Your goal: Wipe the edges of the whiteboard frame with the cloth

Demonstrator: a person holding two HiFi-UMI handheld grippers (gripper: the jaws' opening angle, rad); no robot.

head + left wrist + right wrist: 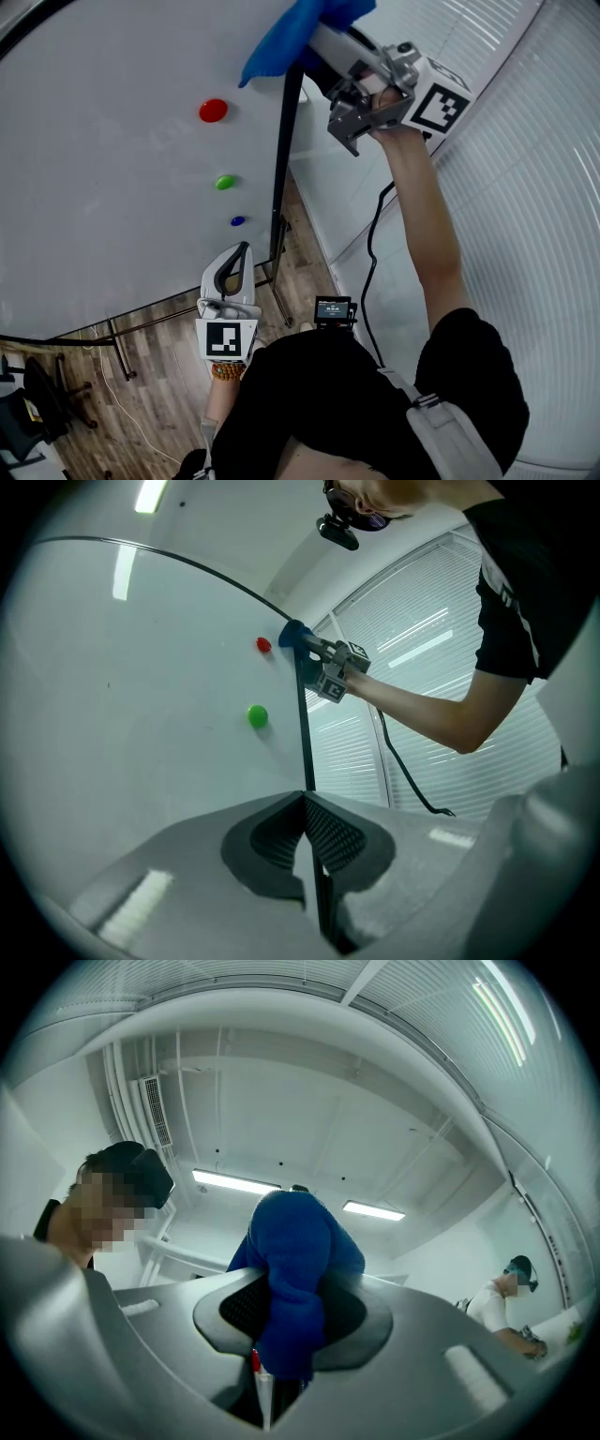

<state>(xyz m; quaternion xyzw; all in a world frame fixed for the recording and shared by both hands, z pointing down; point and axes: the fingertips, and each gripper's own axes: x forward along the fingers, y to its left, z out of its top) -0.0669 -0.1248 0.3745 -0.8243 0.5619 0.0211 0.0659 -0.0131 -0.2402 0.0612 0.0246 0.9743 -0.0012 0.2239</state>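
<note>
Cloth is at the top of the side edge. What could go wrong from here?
1. The bunched cloth, held in the right tool, might slide off the thin frame onto the board and knock the red magnet.
2. A downward wipe would likely meet the left tool, clamped on the same edge lower down.

Three magnets stand in a column near the whiteboard's right edge. The cloth, in the right tool, lies on that edge above them.
</note>
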